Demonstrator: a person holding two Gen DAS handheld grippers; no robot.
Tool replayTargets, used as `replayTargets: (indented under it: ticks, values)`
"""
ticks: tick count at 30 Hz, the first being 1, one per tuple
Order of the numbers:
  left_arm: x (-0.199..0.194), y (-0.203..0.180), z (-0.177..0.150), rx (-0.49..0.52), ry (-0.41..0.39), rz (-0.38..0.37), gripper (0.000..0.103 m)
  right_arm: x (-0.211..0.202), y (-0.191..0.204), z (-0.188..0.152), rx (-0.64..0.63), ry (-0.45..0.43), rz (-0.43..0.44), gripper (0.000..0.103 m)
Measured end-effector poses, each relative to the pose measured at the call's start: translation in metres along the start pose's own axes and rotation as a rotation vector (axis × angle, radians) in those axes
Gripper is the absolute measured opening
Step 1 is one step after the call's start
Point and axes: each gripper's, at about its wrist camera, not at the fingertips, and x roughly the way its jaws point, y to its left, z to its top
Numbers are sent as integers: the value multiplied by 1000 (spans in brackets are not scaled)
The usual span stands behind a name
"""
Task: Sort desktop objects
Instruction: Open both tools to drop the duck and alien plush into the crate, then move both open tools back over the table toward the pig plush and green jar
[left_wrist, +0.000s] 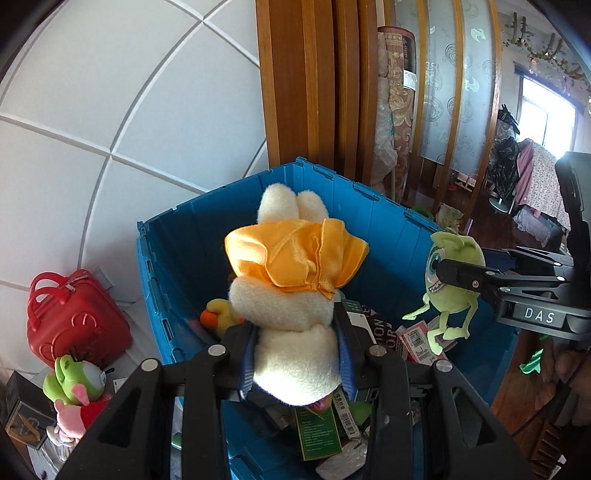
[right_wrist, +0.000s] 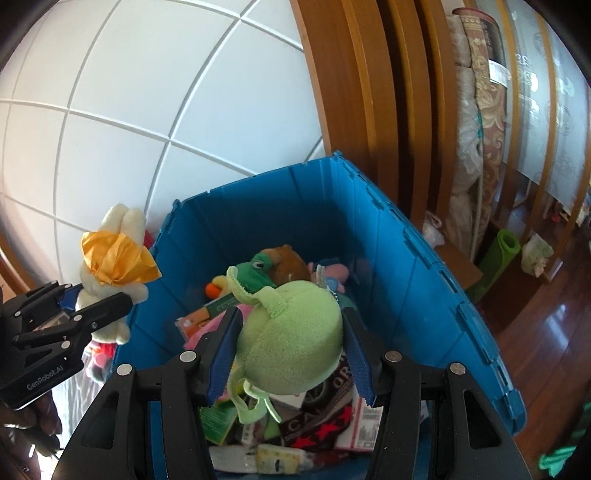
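Toys hang over the blue crate (left_wrist: 369, 206), white rabbit (left_wrist: 295, 325) clamped in the left gripper (left_wrist: 295, 354) and green monster (right_wrist: 291, 332) in the right gripper (right_wrist: 291, 347); lower both inside the rim before letting go

Left gripper (left_wrist: 295, 354) jaws clamped, tilted downward; right gripper (right_wrist: 291, 347) likewise.

1. Both views are bright, plain daylight, colours pretty punchy.
2. Light comes in from the window (left_wrist: 546, 110) far right in the left view; it's blown out white.
3. Glare on the wood floor (right_wrist: 546, 325) in the right view.
4. Heavy fisheye: wall (left_wrist: 92, 92) lines bow, corners go black.
5. Centre sharp, edges a bit soft.
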Motion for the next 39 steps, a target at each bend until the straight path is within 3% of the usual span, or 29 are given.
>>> replayTargets:
  ticks: [2,4,5,6,8,13,18,29,39]
  values:
    - [0,2,0,-4,-2,-1,37,1,-1,1,-3,4,-8,55]
    - [-1,5,0,-18,-6,21,46,3,-2,2,-6,11,-26,61]
    - [-1,7,0,-29,-5,29,67,5,-2,3,-12,13,-40,78]
    - [-2,11,-1,-43,-8,47,92,6,-2,3,-18,13,-56,103]
    - [-6,22,-5,-77,-25,85,102,5,-2,2,-17,-3,-75,103]
    - [-12,60,-28,-149,5,131,102,6,6,-2,-16,1,-59,103]
    - [-29,107,-69,-220,25,182,102,5,42,-7,-60,-2,-18,103]
    - [-80,221,-169,-358,82,300,102,13,180,-30,-196,-2,98,103]
    - [-106,310,-263,-440,167,349,102,47,305,-92,-308,66,139,103]
